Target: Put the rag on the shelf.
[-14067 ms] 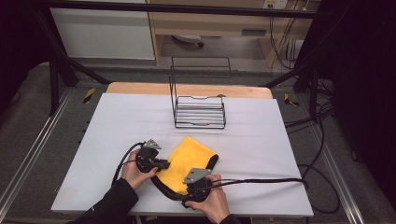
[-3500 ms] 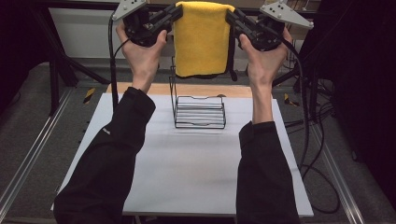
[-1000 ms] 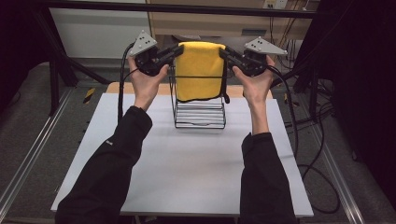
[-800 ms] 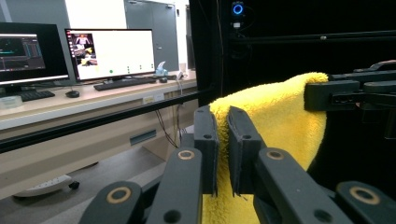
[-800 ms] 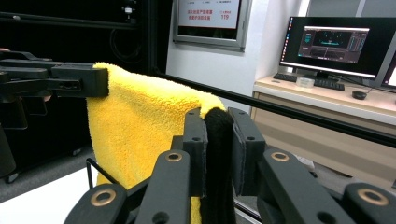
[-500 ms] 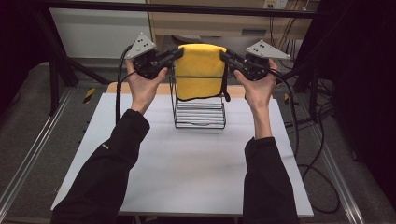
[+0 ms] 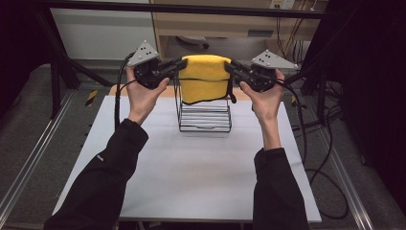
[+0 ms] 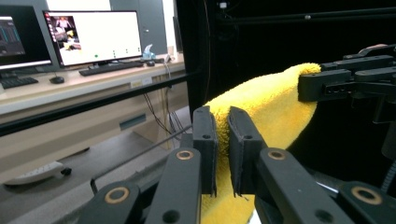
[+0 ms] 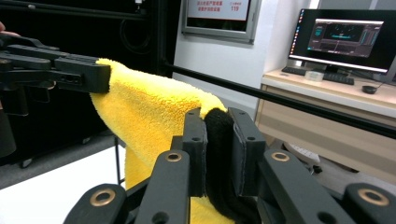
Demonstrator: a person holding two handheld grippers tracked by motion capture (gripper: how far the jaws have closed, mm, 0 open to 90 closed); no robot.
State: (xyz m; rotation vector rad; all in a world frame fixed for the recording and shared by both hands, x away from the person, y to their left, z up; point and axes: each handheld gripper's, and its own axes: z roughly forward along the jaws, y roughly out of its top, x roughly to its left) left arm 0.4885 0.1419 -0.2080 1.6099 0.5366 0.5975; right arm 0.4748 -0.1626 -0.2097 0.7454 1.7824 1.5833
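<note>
A yellow towel (image 7: 204, 79) with a black edge hangs stretched between both grippers, over the top of a black wire rack (image 7: 203, 114) at the far middle of the table. My left gripper (image 7: 178, 66) is shut on the towel's left top corner, seen pinched between its pads (image 8: 222, 140). My right gripper (image 7: 230, 67) is shut on the right top corner, where the black edge bulges between its pads (image 9: 219, 140). The towel (image 8: 261, 107) sags between the two grips. The towel (image 9: 149, 112) reaches across to the opposite gripper.
The white table top (image 7: 191, 167) lies in front of the rack. Cables (image 7: 316, 143) trail off the table's right side. A black frame bar (image 7: 191, 8) crosses overhead at the back. Desks with monitors (image 9: 345, 37) stand around the table.
Both hands have brought the stretched towel down from high above the rack to just over its top. The grips on both corners are unchanged.
</note>
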